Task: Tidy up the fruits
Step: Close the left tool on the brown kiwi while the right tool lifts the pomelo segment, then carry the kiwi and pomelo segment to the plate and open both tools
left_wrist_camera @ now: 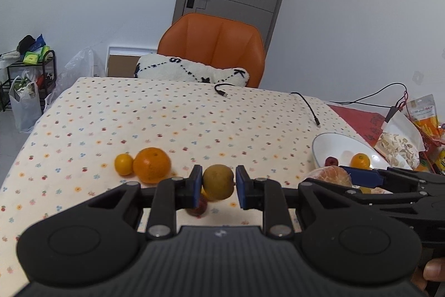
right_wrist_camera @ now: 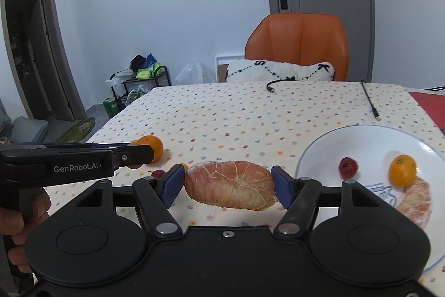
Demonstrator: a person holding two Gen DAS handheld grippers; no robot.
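In the left wrist view, low centre, the left gripper is clenched on a small yellow-green fruit, its blue pads pressing either side, the fruit clear of the flowered tablecloth. Below it, partly hidden behind the left finger, a small red fruit lies on the cloth. In the right wrist view, low centre, the right gripper grasps a peeled pomelo segment end to end, also off the table.

Further up and left in the left view, a large orange and a small orange sit touching each other. At the right of both views stands the white plate, already holding a small red fruit, a small orange and another pomelo piece. Beyond lie two loose black cables, then an orange chair with a cushion.

The risks look like these: the round fruit is held only at two small contact spots and could pop out if the grip loosens or the hand swings. The soft segment may tear or sag if squeezed harder. Both grippers are close together and apparently bound for one plate, so they could collide, or a drop could roll the fruits already there off the rim.
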